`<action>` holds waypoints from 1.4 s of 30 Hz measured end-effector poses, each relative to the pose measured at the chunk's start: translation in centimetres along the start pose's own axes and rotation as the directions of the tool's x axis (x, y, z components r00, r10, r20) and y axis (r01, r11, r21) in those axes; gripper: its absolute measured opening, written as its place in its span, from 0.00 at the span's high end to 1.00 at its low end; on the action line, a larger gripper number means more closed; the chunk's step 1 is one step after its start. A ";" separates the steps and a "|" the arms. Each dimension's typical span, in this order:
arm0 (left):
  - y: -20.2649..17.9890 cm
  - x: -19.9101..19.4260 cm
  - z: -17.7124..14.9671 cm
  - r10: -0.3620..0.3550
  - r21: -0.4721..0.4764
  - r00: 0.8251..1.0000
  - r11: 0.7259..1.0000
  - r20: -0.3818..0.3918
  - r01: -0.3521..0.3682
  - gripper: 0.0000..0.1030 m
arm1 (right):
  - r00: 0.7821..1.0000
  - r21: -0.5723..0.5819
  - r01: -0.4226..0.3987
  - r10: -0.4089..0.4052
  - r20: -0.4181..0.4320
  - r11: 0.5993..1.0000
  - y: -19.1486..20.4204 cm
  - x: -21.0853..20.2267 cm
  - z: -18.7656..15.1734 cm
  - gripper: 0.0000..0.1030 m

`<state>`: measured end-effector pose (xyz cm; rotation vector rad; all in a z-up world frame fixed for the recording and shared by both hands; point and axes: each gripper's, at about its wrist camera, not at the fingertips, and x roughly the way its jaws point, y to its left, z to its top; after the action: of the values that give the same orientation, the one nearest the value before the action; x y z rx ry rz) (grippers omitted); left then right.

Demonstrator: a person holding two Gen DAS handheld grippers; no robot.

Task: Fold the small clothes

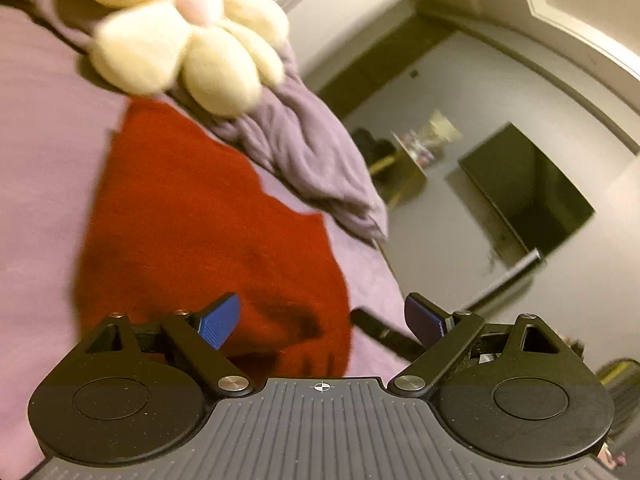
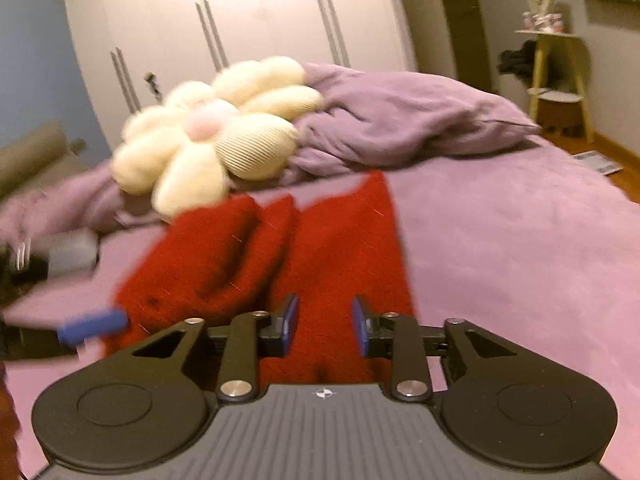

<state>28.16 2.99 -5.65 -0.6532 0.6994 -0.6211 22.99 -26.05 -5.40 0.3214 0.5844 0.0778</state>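
Left wrist view: the left gripper hangs over the near edge of a red knit garment, jaws spread wide, nothing between the blue pads. The garment lies flat on a mauve bedspread. A cream flower-shaped cushion sits beyond it, beside a bunched purple duvet. A dark bar pokes in between the pads at right — probably part of the other gripper, too blurred to be sure. A dark TV screen hangs on the far wall.

Right wrist view: the right gripper is over the garment's near end, jaws parted to a moderate gap with red fabric showing below, not pinched. The garment is rumpled into lengthwise folds and runs up toward the flower cushion. The left gripper's blue pad shows at the garment's left edge. Behind: the duvet, white wardrobe doors, a small wooden side table.
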 end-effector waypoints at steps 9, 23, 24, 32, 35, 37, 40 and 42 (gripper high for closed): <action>5.6 -2.8 2.1 0.269 -0.071 0.963 0.961 0.025 -0.267 0.09 | 0.972 0.016 -0.196 0.196 -0.127 0.981 4.9 6.9 3.1 0.37; 4.4 1.9 2.8 0.330 0.011 0.944 0.944 -0.013 -0.329 0.09 | 0.991 -0.059 -0.110 0.105 -0.083 0.992 3.9 6.6 2.9 0.87; 4.2 2.9 2.6 0.323 0.034 0.946 0.946 -0.031 -0.322 0.08 | 0.993 -0.077 -0.077 0.070 -0.091 0.994 3.5 6.9 2.5 0.87; 4.8 5.7 1.3 0.339 0.068 0.936 0.940 -0.094 -0.333 0.06 | 0.989 0.002 -0.070 0.070 -0.128 0.998 0.5 7.6 1.4 0.49; 5.1 5.9 1.3 0.339 0.058 0.936 0.941 -0.098 -0.335 0.06 | 0.980 0.082 -0.106 0.118 -0.163 0.991 -1.2 8.4 1.5 0.35; 5.4 5.9 1.2 0.329 0.035 0.939 0.944 -0.105 -0.327 0.06 | 0.965 0.152 -0.151 0.180 -0.193 0.977 -2.2 9.6 1.6 0.34; 5.7 5.8 1.1 0.319 0.020 0.942 0.948 -0.105 -0.318 0.05 | 0.945 0.223 -0.223 0.267 -0.190 0.949 -2.5 10.9 2.2 0.35; 6.0 5.9 1.2 0.305 0.007 0.946 0.952 -0.112 -0.306 0.05 | 0.931 0.265 -0.251 0.307 -0.197 0.931 -2.6 11.5 2.5 0.36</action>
<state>34.33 3.11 -11.47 -0.5080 0.8890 -0.3685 33.91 -27.27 -10.40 0.6339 0.7834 0.3289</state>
